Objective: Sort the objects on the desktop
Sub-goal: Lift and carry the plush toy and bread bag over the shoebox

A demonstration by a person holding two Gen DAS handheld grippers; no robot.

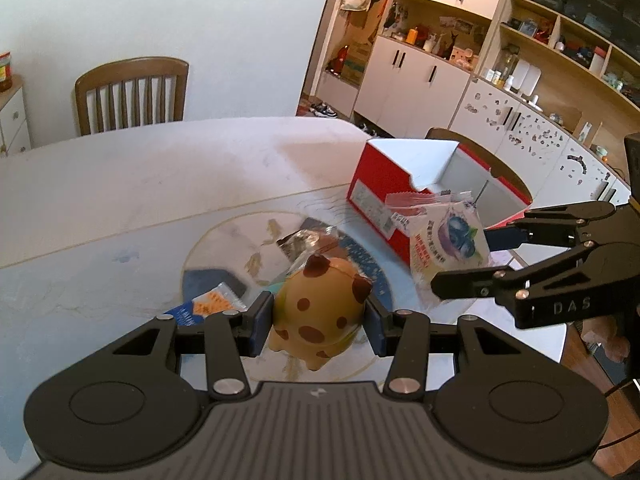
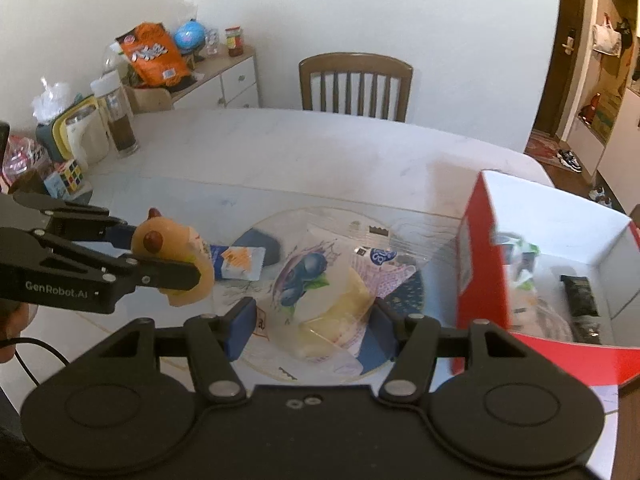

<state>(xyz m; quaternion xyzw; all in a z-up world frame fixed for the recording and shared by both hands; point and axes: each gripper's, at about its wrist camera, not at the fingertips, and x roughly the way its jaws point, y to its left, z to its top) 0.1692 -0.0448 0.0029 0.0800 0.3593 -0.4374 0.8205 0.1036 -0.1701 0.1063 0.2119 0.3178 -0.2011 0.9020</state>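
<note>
On the tabletop (image 2: 320, 152) the sorting is about half done, I judge. At the left, the left gripper (image 1: 318, 322) has its jaws closed on a spotted toy (image 1: 320, 312), lifted above a small packet (image 2: 240, 262) not yet sorted. In the middle, the right gripper (image 2: 312, 322) clamps a blueberry bag (image 2: 316, 296). At the right, the red box (image 2: 480, 260) already contains some packets. Readable writing: "GenRobot.AI" and "DAS" on the grippers.

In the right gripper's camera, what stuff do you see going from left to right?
Left gripper holding the spotted toy → orange-and-blue packet → blueberry snack bag in the right gripper → red box.
</note>
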